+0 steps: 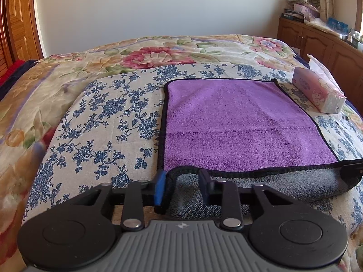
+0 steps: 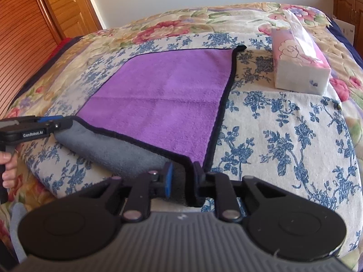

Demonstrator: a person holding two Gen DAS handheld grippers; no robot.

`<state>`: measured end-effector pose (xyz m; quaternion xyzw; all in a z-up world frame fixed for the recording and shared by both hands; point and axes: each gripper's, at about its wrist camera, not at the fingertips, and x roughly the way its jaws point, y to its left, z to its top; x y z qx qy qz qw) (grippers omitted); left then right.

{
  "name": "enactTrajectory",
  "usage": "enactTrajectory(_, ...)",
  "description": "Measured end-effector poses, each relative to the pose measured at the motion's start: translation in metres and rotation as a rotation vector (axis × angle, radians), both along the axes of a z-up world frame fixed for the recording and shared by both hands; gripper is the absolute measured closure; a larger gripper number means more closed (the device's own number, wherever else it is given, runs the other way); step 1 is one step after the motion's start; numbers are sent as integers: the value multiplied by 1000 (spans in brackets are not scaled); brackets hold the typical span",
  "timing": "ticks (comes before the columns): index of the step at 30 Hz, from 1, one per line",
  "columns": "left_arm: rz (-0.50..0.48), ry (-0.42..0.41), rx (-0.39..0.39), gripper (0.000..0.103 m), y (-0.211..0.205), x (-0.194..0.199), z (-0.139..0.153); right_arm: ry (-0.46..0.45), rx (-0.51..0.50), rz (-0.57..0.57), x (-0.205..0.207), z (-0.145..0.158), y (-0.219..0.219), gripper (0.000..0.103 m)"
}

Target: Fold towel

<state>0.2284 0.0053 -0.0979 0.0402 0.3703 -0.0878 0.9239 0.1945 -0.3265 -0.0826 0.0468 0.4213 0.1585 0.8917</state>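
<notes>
Left wrist view: left gripper [image 1: 182,187] at 6 o'clock, fingers parted around the towel [image 1: 238,122] near-left corner, hem curling grey side up. Right wrist view: right gripper [image 2: 184,182] pinching the near-right corner; tissue pack [image 2: 299,63] at 1 o'clock.

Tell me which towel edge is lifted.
The near edge of the purple towel, curled over to show its grey underside, with a tool at each end; the other three lie flat.
</notes>
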Motion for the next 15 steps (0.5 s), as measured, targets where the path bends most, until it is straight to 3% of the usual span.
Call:
enactTrajectory(9,4,-8,7,94,1,-1,1,-20,-16,13,-1,3,3,94)
enactTrajectory(15,-9,-13,0,96,-1,-3,2,-36,-11,15,-3,5,3,95)
